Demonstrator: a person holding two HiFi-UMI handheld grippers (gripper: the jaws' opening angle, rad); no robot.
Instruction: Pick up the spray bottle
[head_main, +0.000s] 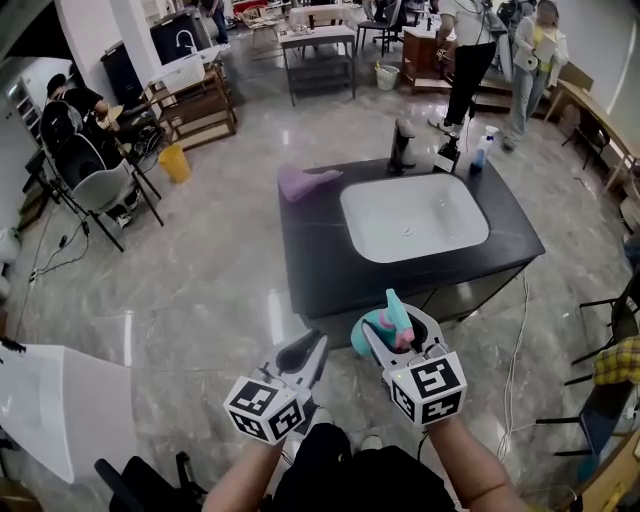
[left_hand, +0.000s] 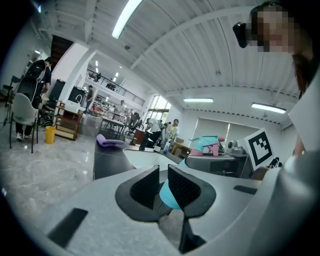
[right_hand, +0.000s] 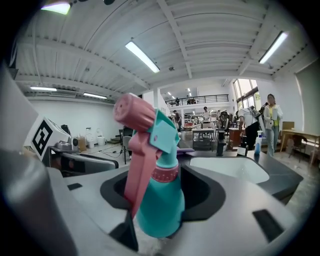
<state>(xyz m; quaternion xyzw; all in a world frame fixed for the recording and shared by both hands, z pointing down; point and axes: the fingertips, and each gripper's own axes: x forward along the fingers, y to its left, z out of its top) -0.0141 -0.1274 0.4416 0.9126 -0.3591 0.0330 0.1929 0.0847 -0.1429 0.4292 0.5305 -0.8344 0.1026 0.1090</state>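
Now, right gripper (head_main: 398, 336) fingers tight around the spray bottle (right_hand: 160, 205); left gripper (left_hand: 163, 187) fingers nearly together, empty.

You have no words, numbers, brand names or signs that can be read here. The only printed marks are the black-and-white square patterns on the marker cube (head_main: 265, 408) of your left hand-held gripper (head_main: 308, 352) and on the marker cube (head_main: 428, 388) of your right hand-held gripper (head_main: 400, 335). They are coded blocks, not letters or digits. The spray bottle (right_hand: 160, 210) between the jaws of your right hand-held gripper shows plain teal and pink plastic with no legible print. The small blue bottle (head_main: 479, 155) at the far corner of the table (head_main: 310, 260) is too small for any label to be read.
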